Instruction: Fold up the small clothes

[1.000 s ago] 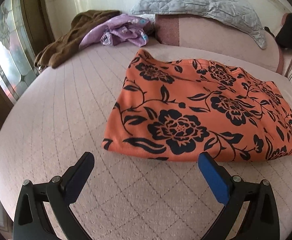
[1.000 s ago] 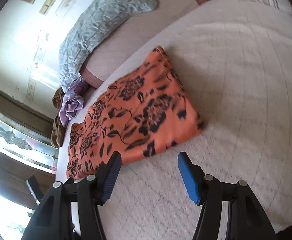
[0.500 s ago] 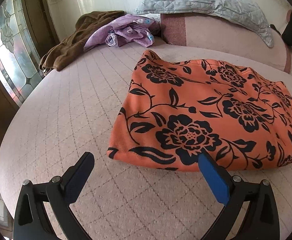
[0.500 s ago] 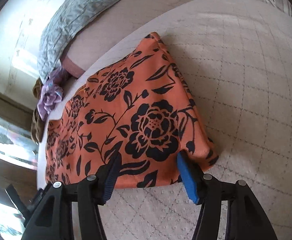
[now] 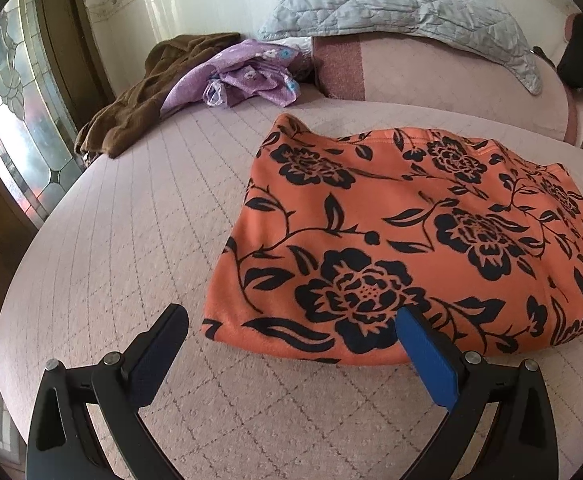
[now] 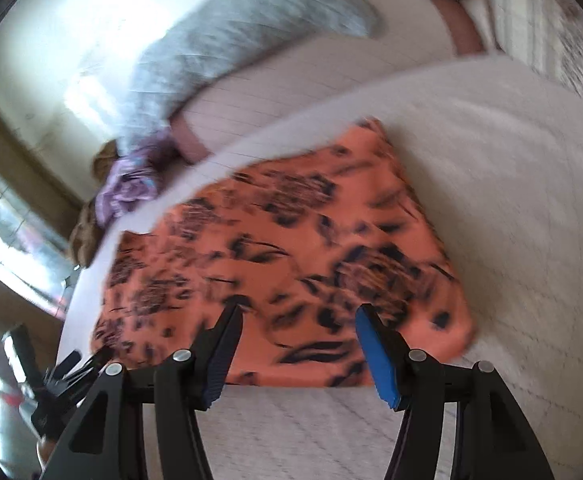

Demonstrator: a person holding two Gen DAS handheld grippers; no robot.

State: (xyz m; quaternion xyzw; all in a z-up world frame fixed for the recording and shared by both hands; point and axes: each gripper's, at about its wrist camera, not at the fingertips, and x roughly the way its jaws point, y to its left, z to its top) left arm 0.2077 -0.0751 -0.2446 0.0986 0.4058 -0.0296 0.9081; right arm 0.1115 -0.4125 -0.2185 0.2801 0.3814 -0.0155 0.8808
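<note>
Jaws, both grippers: spread apart, nothing clamped.

Left gripper (image 5: 291, 330) — lower centre of the left view; its fingers (image 5: 427, 354) stand wide, the right one overlapping the near hem of the cloth in the picture, contact not clear; the left one over bare bed.

Right gripper (image 6: 297, 338) — lower centre of the right view, which is blurred; fingers (image 6: 375, 354) parted, framing the near edge of the cloth, pads not pressing on it.

Cloth (image 5: 411, 240) — orange with black flowers, folded flat to a rough rectangle, lying on the bed; centre to right of the left view, centre of the right view (image 6: 283, 256).

Bed (image 5: 131, 248) — pale pink quilted cover, grid stitching.

Purple garment (image 5: 247, 74) — crumpled, upper centre of the left view, well apart from the cloth.

Brown garment (image 5: 143, 100) — heaped just left of the purple one, touching it.

Grey quilt (image 5: 391, 0) — draped over the padded headboard (image 5: 431, 76), top of the frame.

Window (image 5: 19, 120) — leaded glass, left edge.
</note>
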